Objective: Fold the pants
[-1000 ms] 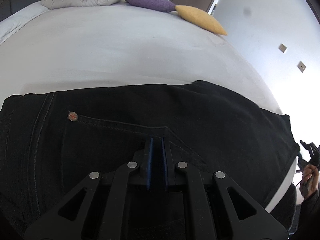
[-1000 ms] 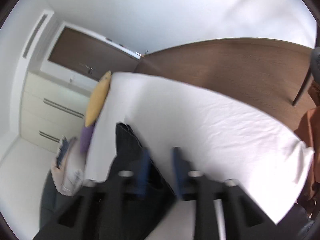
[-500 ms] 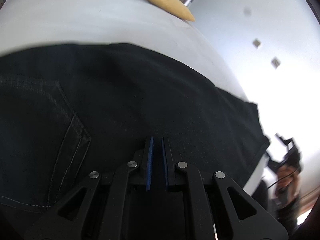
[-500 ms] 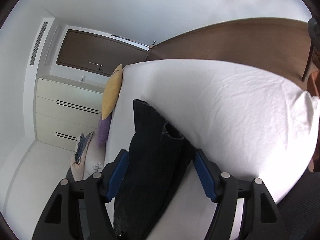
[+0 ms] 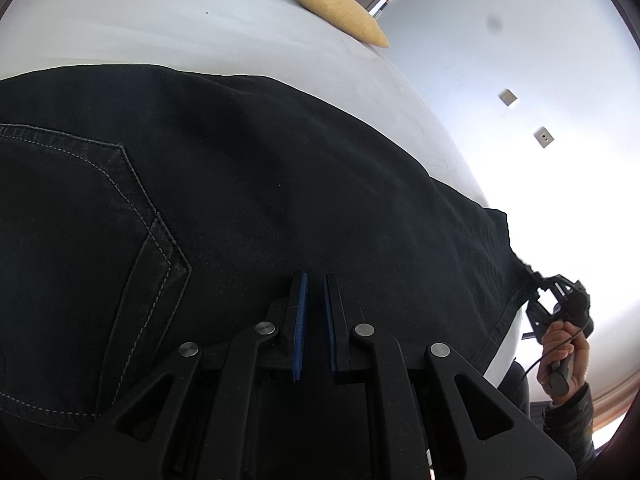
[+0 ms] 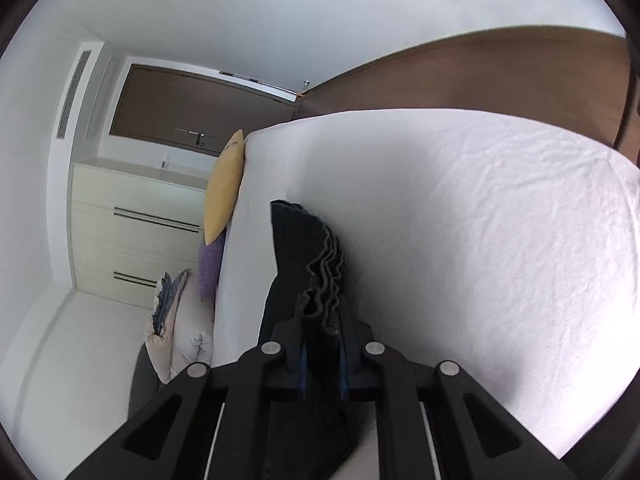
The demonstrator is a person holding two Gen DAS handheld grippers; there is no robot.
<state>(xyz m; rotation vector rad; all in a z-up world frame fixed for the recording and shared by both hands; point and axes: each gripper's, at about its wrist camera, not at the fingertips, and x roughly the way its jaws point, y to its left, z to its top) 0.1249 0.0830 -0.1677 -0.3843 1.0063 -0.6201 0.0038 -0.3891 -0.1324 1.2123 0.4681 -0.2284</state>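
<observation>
1. My right gripper [image 6: 322, 354] jaws have just been closing and now pinch the bunched hem end of the black pants [image 6: 304, 264], whose layers ripple up between the blue pads at lower centre of the right wrist view.
2. My left gripper [image 5: 314, 320] jaws are all but closed at lower centre of its view, low over the seat of the pants; I cannot make out any cloth caught between the pads.
3. The pants lie flat across the white bed [image 5: 180, 28], filling the left and middle of the left wrist view, with a stitched back pocket [image 5: 92, 240] at centre left.
4. At the right edge of that view, a hand [image 5: 566, 354] holds the other gripper at the leg hems.
5. I judge this denim to be soft but fairly heavy and thick: it will drape and sag, and stacked layers can slide apart.
6. The best holds are seamed edges, the hems and waistband, taking every layer.
7. Yellow and purple cushions [image 5: 340, 12] sit far off at the top.
</observation>
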